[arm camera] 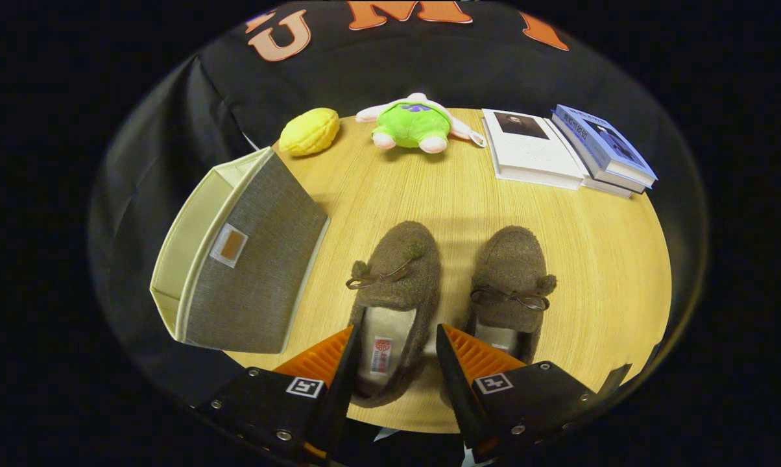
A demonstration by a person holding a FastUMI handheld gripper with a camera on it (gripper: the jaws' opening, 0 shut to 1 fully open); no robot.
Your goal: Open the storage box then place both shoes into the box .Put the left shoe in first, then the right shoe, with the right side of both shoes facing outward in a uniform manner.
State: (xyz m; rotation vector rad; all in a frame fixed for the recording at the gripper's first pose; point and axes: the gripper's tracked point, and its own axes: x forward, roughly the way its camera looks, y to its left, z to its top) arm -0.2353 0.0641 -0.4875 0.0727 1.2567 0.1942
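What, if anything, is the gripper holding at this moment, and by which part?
Nothing is held. The gripper is open, its fingers standing either side of the heel end of the left shoe without pressing on it.

I see my gripper (pixel 395 340) with its jaws spread wide, the two orange fingers (pixel 322 357) well apart and angled forward and down, pressing on nothing, black finger mounts showing below.
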